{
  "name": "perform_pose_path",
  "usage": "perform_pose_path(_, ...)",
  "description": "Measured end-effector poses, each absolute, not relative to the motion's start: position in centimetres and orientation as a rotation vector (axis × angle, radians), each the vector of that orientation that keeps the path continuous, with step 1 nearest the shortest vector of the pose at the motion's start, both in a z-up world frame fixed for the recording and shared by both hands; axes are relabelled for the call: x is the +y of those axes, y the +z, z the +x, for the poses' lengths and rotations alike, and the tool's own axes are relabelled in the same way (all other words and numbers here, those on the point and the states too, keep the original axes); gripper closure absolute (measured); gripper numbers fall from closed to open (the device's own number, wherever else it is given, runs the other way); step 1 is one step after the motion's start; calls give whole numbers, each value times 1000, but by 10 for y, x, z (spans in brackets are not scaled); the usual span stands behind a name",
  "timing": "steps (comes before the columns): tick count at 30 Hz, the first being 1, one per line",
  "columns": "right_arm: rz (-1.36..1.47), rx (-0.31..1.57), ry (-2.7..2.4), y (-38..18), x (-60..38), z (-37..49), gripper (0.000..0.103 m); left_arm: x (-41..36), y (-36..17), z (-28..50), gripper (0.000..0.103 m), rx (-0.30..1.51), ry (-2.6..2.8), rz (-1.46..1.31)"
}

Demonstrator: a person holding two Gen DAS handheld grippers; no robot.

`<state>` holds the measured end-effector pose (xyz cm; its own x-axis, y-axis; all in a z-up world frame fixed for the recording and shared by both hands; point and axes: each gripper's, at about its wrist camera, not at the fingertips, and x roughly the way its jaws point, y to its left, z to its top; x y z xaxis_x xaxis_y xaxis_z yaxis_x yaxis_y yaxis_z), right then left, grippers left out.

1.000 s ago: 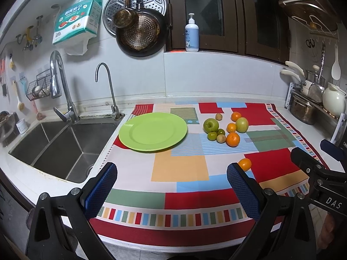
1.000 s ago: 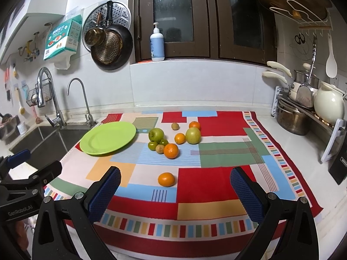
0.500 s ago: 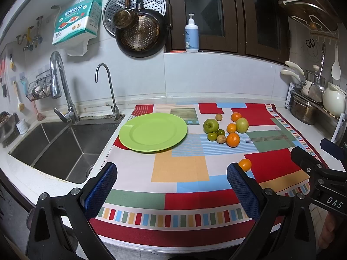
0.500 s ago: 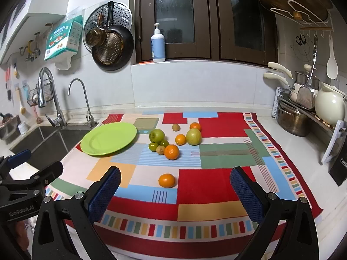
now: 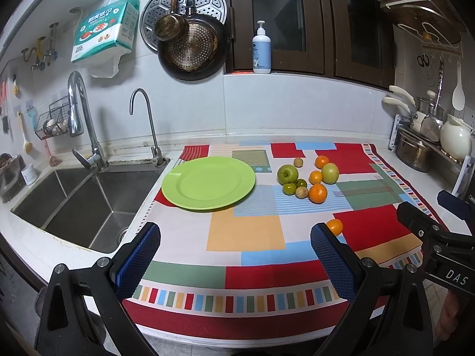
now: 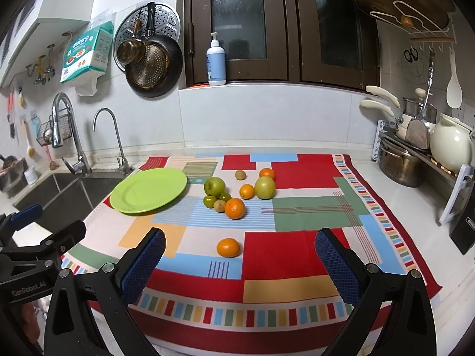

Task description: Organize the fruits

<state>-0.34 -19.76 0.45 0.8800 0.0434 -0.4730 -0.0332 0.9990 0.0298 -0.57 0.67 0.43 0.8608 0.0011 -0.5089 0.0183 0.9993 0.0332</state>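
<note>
A green plate (image 5: 208, 186) lies empty on the patchwork cloth (image 5: 246, 231), left of a cluster of fruit: a green apple (image 5: 287, 174), a yellow-green apple (image 5: 329, 173), several oranges such as the big one (image 5: 318, 193), small green fruits and kiwis. One orange (image 6: 228, 247) lies alone nearer the front. The plate (image 6: 149, 190) and the fruit cluster, led by the green apple (image 6: 214, 186), also show in the right wrist view. My left gripper (image 5: 236, 262) is open and empty above the cloth's front. My right gripper (image 6: 239, 262) is open and empty, just short of the lone orange.
A steel sink (image 5: 77, 198) with two taps lies left of the cloth. A dish rack with pots and a white jug (image 6: 451, 145) stands at the right. Pans hang on the back wall (image 5: 190, 47). A soap bottle (image 6: 216, 62) stands on the ledge.
The right gripper has eased slightly forward and up. The left gripper and all fruit have stayed put.
</note>
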Motion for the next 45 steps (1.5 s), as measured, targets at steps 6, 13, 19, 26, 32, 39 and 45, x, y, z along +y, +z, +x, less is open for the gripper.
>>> perform_pose_path(6,19,493,40,5,-197,-3,1,7,4,-6,0,535,-12,37)
perform_pose_path(13,24,499,30,4,-196,-2,1,10,4,-1,0,541,-36,41)
perform_pose_path(19,40,516,19,1,-193,1,1,14,2,6,0,552,-67,52)
perform_pose_path(26,68,546,5,-6,-186,12,1,18,-4,21,0,563,-112,87)
perform_pose_path(32,83,577,-22,-15,-175,29,1,24,-11,44,4,577,-186,111)
perform_pose_path(39,112,628,-78,-31,-164,54,6,26,-22,85,11,598,-289,160)
perform_pose_path(45,150,683,-138,-49,-160,73,16,20,-35,121,17,622,-376,208)
